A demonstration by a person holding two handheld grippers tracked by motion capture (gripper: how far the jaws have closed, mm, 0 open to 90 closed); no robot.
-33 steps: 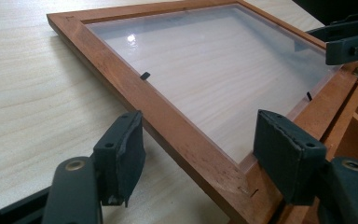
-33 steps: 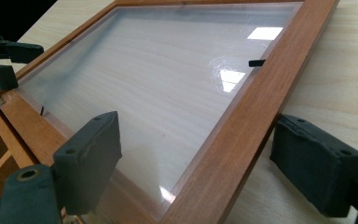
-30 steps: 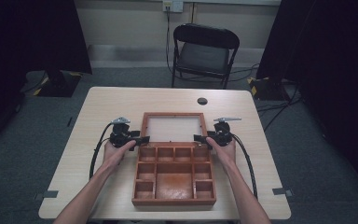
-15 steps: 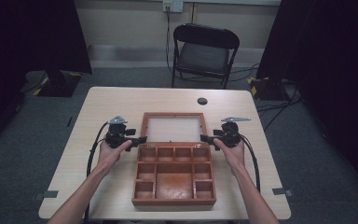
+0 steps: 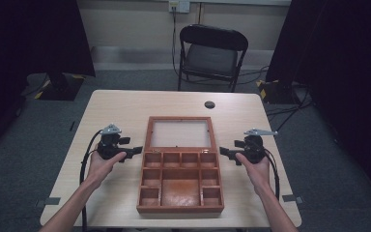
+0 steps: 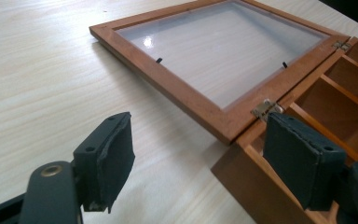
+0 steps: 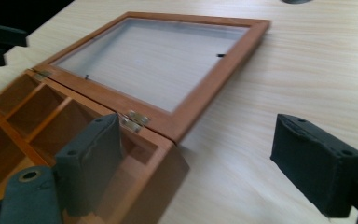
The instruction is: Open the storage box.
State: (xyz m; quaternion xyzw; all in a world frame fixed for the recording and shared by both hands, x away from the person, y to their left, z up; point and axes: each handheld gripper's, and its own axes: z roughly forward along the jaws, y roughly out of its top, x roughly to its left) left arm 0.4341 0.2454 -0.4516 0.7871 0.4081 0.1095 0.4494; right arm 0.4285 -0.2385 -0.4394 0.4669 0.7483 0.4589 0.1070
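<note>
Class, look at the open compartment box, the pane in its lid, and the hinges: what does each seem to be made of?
Compartment box: apparently wood with a reddish-brown stain, faint grain, satin sheen. Lid pane: clear glass or plastic, since the table grain shows through under a glare spot; which one is unclear. Hinges: small, pale, shiny plates, probably metal.

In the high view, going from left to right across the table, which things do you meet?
Left black gripper → open brown wooden compartment box with glass-paned lid → right black gripper.
</note>
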